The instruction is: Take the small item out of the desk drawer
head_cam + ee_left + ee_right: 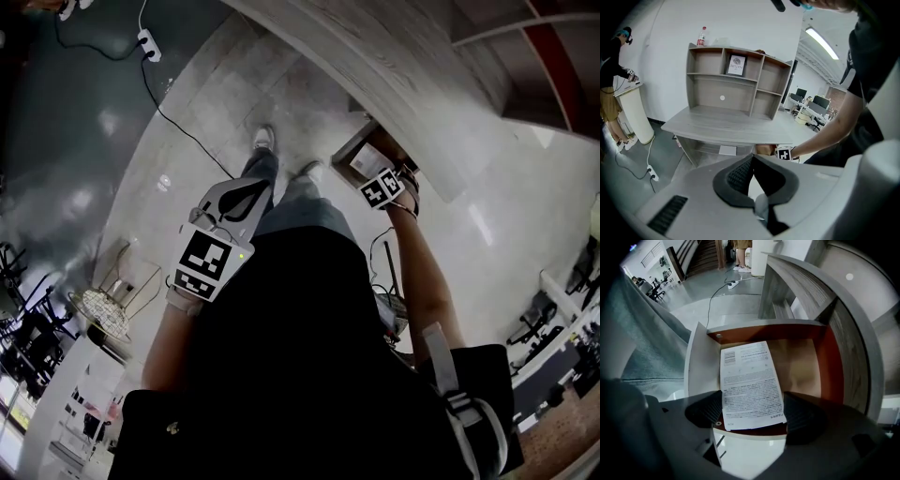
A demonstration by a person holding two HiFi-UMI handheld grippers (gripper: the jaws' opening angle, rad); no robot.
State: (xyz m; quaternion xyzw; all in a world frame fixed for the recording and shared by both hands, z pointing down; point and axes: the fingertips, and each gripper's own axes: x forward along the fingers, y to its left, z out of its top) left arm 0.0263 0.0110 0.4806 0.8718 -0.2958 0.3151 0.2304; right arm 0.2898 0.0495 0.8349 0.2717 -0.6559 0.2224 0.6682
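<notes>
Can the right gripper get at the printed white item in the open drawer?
Probably yes: the drawer is open, nothing covers the printed white item, and the right gripper has a jaw on each side of it. Whether they press it, I cannot tell.

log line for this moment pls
phase: item pickup | right tool: shut on printed packet, over open drawer | left tool: shut, empty

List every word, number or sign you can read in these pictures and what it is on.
Nothing can be read for certain.
On the white packet in the drawer: a barcode and dense print, too small.
On the framed picture on the shelf: a caption, too blurred.
On the bottle: a red label, unreadable.
On the marker cubes: black-and-white squares, no words.
</notes>
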